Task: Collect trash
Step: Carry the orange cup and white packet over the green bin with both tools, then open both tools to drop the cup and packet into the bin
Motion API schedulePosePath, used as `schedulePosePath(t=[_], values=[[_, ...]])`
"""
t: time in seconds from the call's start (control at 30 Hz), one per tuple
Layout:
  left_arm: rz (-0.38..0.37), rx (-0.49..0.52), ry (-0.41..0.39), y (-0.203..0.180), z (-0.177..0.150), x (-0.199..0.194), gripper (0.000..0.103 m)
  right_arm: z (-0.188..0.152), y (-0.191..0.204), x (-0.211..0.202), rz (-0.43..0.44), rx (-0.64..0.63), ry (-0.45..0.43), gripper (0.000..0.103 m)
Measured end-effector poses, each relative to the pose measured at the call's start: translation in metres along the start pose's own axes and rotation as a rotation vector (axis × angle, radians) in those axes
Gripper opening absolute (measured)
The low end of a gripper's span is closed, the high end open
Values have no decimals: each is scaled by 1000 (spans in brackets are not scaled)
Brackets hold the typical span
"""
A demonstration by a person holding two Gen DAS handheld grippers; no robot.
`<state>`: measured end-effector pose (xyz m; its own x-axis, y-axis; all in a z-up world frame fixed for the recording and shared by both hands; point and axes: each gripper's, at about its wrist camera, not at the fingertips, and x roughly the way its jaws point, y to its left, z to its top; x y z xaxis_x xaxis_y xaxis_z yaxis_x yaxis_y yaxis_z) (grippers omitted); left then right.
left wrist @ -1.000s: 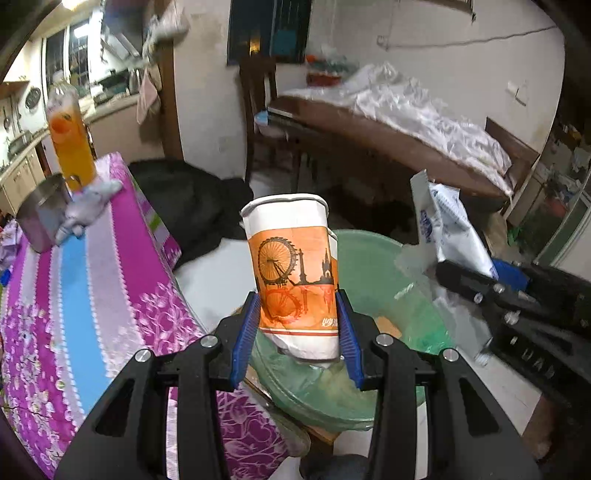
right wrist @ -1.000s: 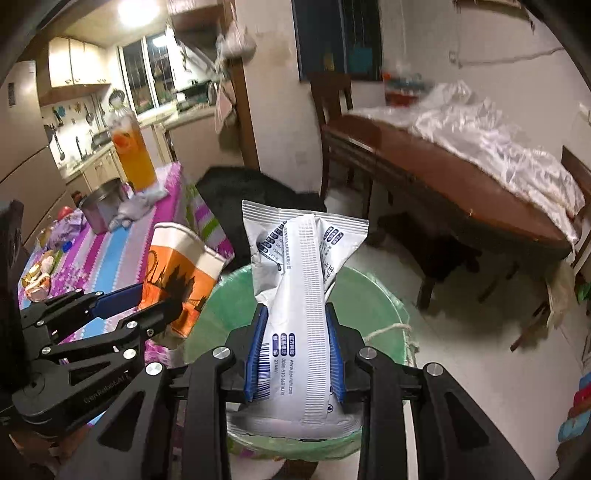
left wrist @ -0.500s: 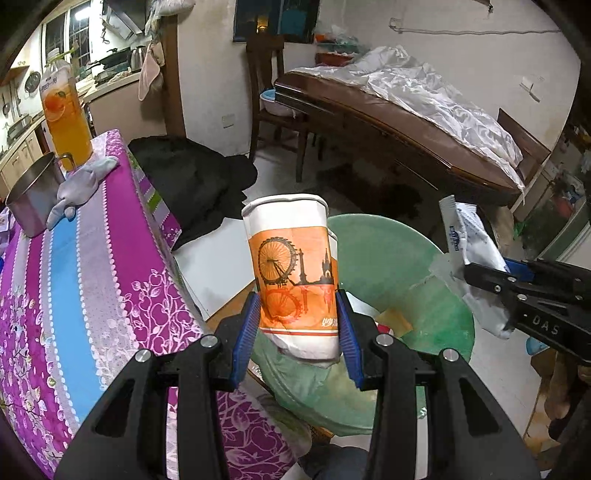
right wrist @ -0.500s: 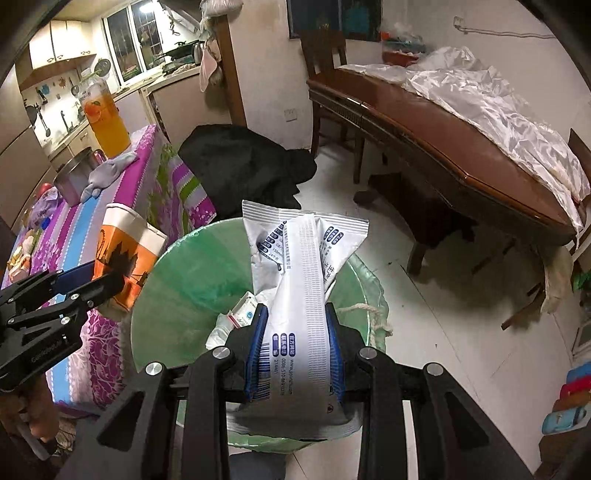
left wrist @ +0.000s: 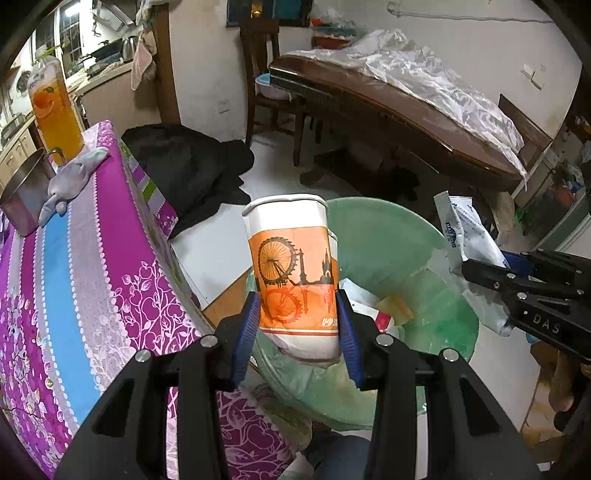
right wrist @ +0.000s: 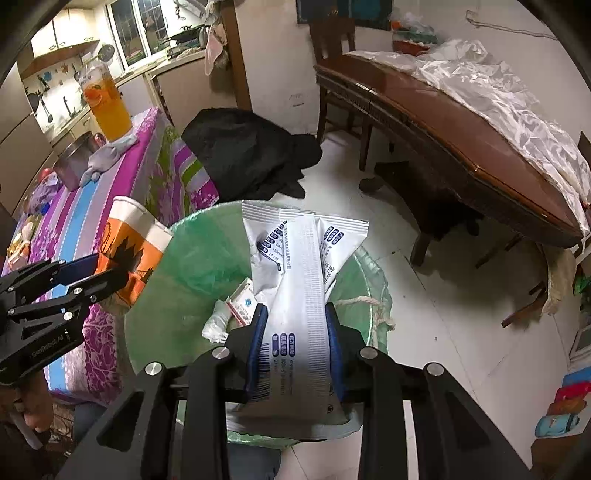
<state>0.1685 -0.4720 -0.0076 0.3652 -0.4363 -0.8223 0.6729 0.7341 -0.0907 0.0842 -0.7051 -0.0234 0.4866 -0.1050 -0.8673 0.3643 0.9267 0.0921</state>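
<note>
The cup (left wrist: 295, 273) sits mid-frame, pinched by the left tongs (left wrist: 297, 325) over the green bin (left wrist: 399, 229). The wrapper (right wrist: 301, 295) stands centre frame above the bin, pinched by the right tongs (right wrist: 295, 343). The counter (left wrist: 74, 266) lies left.

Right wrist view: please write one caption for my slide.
Right gripper holds a white wrapper above the green-lined bin.

I am operating in a home dining room: wooden dining table (right wrist: 461, 140), chair (left wrist: 266, 62), desk with purple floral cloth (left wrist: 92, 258), kitchen cabinets (right wrist: 62, 33) behind.
</note>
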Motion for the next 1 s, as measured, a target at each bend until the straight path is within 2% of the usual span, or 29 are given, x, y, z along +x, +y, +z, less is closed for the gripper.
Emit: schedulePosePath(t=[0.5,0.57,0.63,1.0], values=[[0,12,23,-3,0,3,41,-1,3,5,5,-13,15,33],[14,14,23,-3,0,3,44,-1,2,5,10,-7,7,39],[12,10,21,-3,0,3,55,-1,0,3,7,2,-8,45],[2,3,23,2,-4,2,56,-8,2,-10,9,5,-53,46]])
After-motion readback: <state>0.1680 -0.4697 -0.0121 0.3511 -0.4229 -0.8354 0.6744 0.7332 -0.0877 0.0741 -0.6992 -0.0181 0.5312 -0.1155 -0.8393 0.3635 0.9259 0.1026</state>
